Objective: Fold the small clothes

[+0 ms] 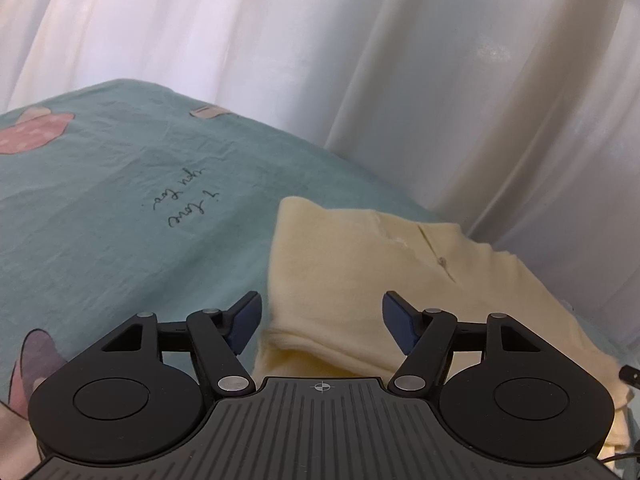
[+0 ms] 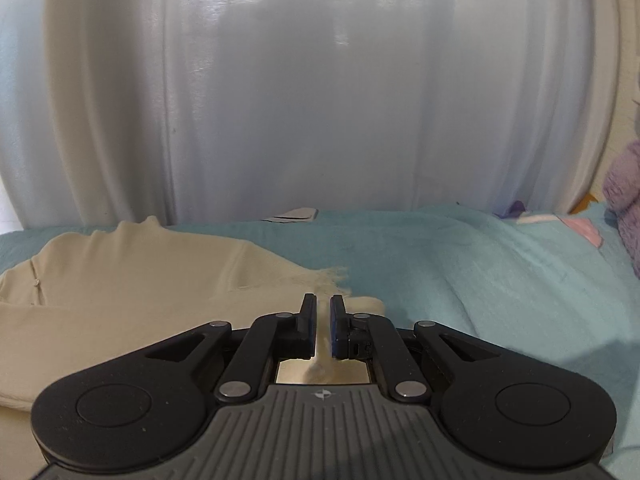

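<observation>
While the white curtain (image 2: 304, 92) hangs big across the far side, the bed (image 1: 100, 208) w/ its teal sheet fills most of the near part. Sheet has cartoon pics & some writing on it. It's crinkly but flat.

Next biggest: the cream top (image 1: 360, 264). It lies on the bed, near the far edge by the curtain. In the left wrist view it looks partly folded, w/ one flap laid over & a thick doubled edge close to the camera. In the right wrist view the cream top (image 2: 120, 280) spreads out to the left, w/ a frayed bit sticking out to the right. So I think some folding is done, but not all. It isn't a neat small square yet. Prob. one more fold & a pat flat are left.

A purple fuzzy toy (image 2: 624, 200) sits far right on the bed, well away from the top.

Left tool (image 1: 322, 320) has its jaws wide apart, nothing gripped. It hangs just over the near edge of the top.

Right tool (image 2: 323, 326) has its jaws narrow, only a thin gap. Cream cloth shows thru the gap, but I don't see the pads pinching it, so it looks like it's let go.
</observation>
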`<state>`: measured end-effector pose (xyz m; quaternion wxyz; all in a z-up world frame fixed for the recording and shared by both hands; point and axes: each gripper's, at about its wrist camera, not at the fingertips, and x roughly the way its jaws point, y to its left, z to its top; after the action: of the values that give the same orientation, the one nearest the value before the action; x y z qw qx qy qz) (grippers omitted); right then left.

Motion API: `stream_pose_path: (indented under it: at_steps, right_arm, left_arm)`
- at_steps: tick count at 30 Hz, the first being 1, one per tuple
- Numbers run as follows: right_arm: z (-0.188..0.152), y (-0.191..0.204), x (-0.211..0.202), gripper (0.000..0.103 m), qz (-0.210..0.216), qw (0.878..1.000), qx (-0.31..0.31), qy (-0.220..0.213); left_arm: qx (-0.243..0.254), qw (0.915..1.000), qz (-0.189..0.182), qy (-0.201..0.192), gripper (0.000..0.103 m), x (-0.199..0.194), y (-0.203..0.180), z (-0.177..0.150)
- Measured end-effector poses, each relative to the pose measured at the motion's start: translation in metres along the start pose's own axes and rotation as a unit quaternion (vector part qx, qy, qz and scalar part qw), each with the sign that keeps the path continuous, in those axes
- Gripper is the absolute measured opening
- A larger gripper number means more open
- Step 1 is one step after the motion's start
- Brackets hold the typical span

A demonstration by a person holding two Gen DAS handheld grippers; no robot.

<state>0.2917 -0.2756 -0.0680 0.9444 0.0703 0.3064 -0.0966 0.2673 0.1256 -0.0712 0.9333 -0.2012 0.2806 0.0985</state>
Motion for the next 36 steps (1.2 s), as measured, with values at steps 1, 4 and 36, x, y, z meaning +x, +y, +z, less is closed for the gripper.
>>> stream_pose_path:
  at_steps: [1, 4, 36]
  right_arm:
    - [-0.004, -0.009, -0.004, 0.011, 0.023, 0.999, 0.041, 0.01]
    - [-0.017, -0.026, -0.011, 0.028, 0.083, 0.99, 0.106, 0.032]
    - [-0.064, -0.049, -0.012, 0.034, 0.223, 0.888, 0.376, 0.14]
  left_arm:
    - [-0.005, 0.9999, 0.0, -0.009, 0.072, -0.004, 0.001, 0.001]
    - [-0.009, 0.9991, -0.015, -0.038, 0.072, -0.018, 0.001, 0.006]
    - [0.099, 0.9933, -0.031, 0.05, 0.073, 0.001, -0.028, 0.002]
